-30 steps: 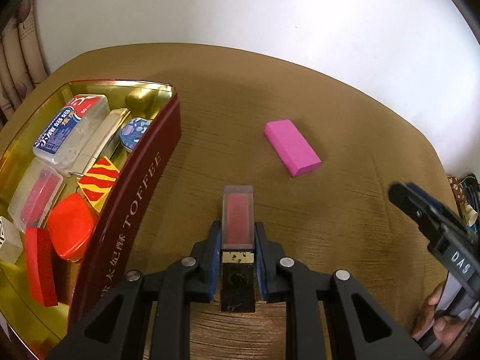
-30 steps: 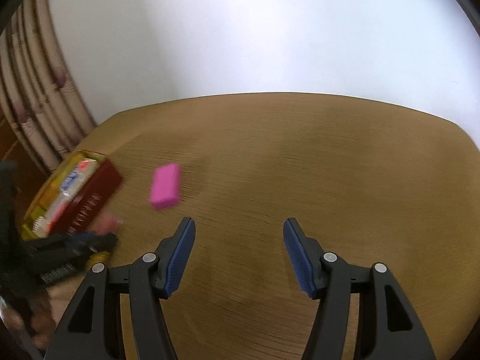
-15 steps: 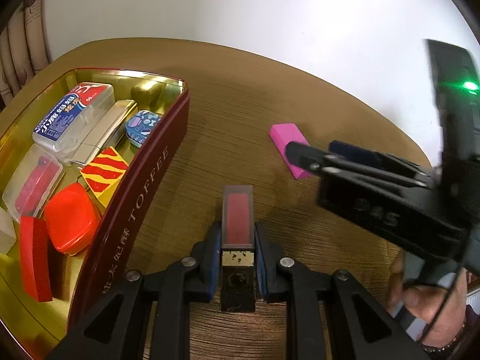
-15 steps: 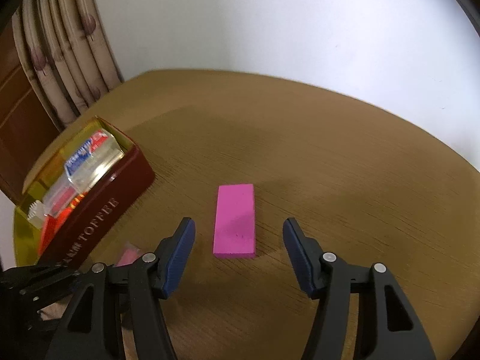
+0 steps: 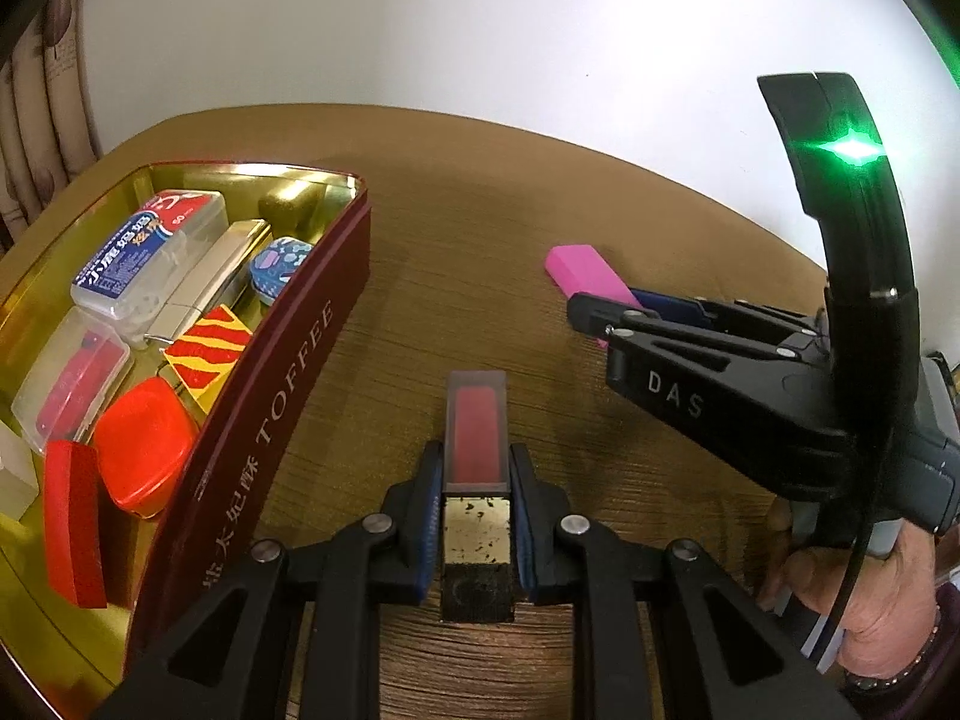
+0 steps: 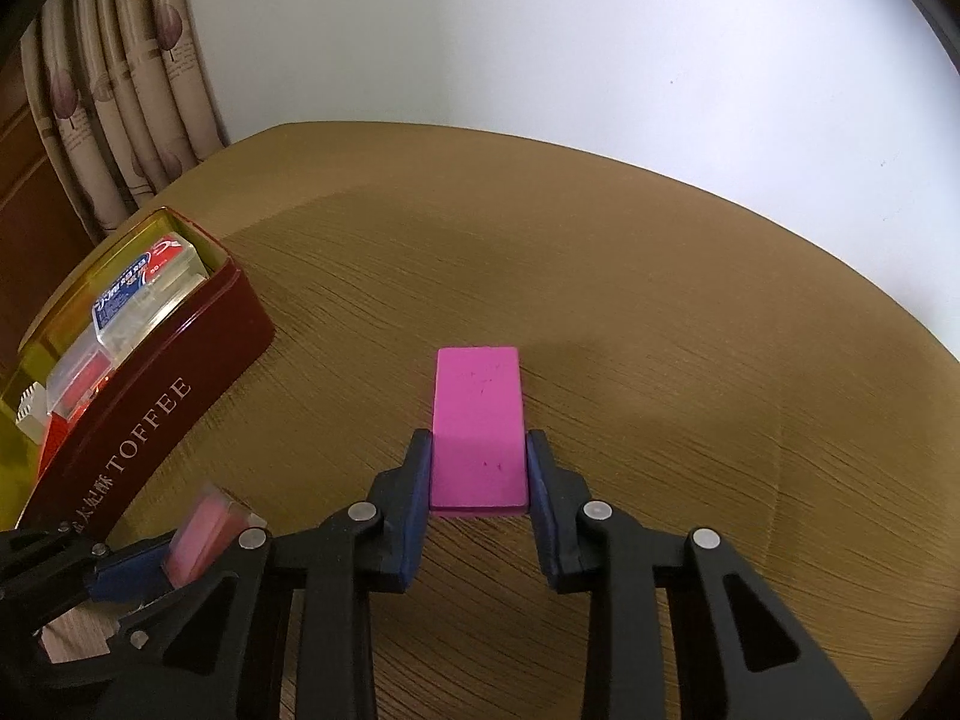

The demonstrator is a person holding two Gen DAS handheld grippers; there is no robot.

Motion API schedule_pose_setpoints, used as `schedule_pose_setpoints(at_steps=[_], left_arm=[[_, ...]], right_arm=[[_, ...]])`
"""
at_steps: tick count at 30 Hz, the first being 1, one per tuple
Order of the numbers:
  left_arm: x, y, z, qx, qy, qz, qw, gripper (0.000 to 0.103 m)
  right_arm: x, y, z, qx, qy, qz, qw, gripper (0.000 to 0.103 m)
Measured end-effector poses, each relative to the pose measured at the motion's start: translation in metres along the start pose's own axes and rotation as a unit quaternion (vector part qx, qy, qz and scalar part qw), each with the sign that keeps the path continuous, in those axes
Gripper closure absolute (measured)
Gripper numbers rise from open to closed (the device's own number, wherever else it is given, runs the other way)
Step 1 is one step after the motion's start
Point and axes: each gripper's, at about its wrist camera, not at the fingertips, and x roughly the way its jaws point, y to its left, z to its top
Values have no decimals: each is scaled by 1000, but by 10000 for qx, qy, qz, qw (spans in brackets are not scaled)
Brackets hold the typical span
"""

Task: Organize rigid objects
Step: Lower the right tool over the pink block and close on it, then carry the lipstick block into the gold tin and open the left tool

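Observation:
My left gripper (image 5: 475, 474) is shut on a lipstick case (image 5: 475, 438) with a clear cap, red inside and a gold-and-black base, held just above the table beside the tin. It also shows in the right wrist view (image 6: 204, 531). My right gripper (image 6: 479, 450) is shut on a flat pink block (image 6: 479, 420) that lies on the brown table; its blue pads press the block's near sides. In the left wrist view the pink block (image 5: 585, 270) sticks out beyond the right gripper's fingers (image 5: 606, 315).
A dark red TOFFEE tin (image 5: 282, 396) with a gold inside stands at the left, holding several small boxes, a red container and a striped block. It also shows in the right wrist view (image 6: 156, 408). Curtains (image 6: 114, 102) hang behind. The table edge curves at the right.
My right gripper moved forward over the pink block and closed on its sides. My left gripper kept its hold on the lipstick case and shifted slightly.

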Motion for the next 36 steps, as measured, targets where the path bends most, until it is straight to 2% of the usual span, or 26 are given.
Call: schedule_pose_setpoints(at_steps=[4, 9, 17, 20, 26, 27, 29, 33, 35, 36], left_arm=[[-4, -2, -8, 147, -109, 10, 9998, 82], [-16, -8, -17, 214, -111, -18, 9997, 82], [-59, -3, -29, 238, -179, -176, 9994, 82], [-84, 8, -25, 173, -231, -270, 9992, 82], [-139, 46, -11, 99, -487, -62, 9987, 81], [-143, 51, -5, 86, -479, -149, 9987, 80], [-143, 65, 0, 30, -415, -188, 9990, 75], [-145, 87, 7, -115, -455, 9, 9989, 76], [-141, 97, 15, -229, -401, -129, 9988, 76], [-140, 100, 17, -230, -407, 35, 9989, 76]], right_arm=[[-9, -4, -5, 136, -115, 37, 9998, 75], [-35, -22, -27, 406, -239, 107, 9988, 75], [-58, -29, -55, 650, -321, 66, 9973, 75], [-61, -27, -59, 692, -353, 44, 9970, 75], [-64, -21, -62, 731, -401, 44, 9965, 75], [-64, -19, -62, 733, -414, 41, 9964, 75], [-66, -17, -61, 722, -432, 53, 9964, 75], [-70, -15, -63, 695, -438, 42, 9966, 75], [-73, -16, -64, 694, -438, 25, 9966, 75], [-73, -16, -64, 698, -439, 18, 9966, 75]])
